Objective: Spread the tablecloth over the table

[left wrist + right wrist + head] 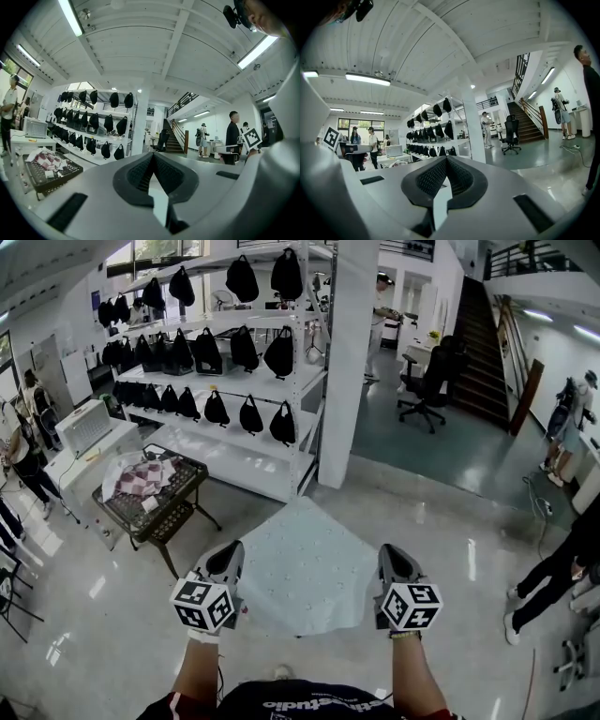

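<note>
Hall, open-plan: glossy pale floor (459,549), white pillar (347,362), and white shelving (281,385) hung with black bags (244,348). A staircase (483,343) and an office chair (429,379) stand at the far right.

Item 1, tablecloth (305,568): pale, finely dotted, stretched out roughly level between the two tongs and ahead of the person. Its near edge runs from one gripper to the other. What lies under it is covered and cannot be made out.

Item 2, left gripper (225,561): jaws closed together on the cloth's near left corner. In the left gripper view only a thin pale strip of cloth shows between the pads (140,171).

Item 3, right gripper (397,563): jaws likewise pinched on the near right corner. A narrow pale strip of cloth shows between them in the right gripper view.

Item 4, black wire cart (178,507): at left, well apart from the cloth, carrying a crumpled checked cloth (145,476). Its smaller contents are too small to identify.

Bystanders at both frame edges are cut off.
</note>
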A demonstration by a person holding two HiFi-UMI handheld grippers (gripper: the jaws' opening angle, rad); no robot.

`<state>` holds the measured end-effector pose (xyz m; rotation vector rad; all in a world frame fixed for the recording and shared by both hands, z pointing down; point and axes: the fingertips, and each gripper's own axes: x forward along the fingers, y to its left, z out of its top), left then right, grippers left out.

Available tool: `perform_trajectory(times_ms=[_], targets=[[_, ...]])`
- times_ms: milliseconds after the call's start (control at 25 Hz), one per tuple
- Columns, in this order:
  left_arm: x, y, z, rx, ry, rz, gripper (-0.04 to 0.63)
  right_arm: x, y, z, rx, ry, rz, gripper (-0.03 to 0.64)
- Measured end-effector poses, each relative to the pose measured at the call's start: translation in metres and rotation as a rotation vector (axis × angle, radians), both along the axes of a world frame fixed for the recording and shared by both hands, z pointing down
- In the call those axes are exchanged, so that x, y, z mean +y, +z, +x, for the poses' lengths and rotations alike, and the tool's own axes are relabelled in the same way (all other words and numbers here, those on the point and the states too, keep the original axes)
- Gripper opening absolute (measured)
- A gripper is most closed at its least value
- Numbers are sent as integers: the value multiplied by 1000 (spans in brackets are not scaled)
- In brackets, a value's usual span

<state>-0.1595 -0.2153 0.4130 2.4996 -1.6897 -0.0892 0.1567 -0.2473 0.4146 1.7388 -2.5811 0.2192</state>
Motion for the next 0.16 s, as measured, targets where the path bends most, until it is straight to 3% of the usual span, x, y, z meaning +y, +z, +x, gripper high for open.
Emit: perform_trajectory(times_ms=[160], targets=[[2, 7, -5, -4, -8, -6, 17, 1, 5, -3, 4, -1, 0, 25]])
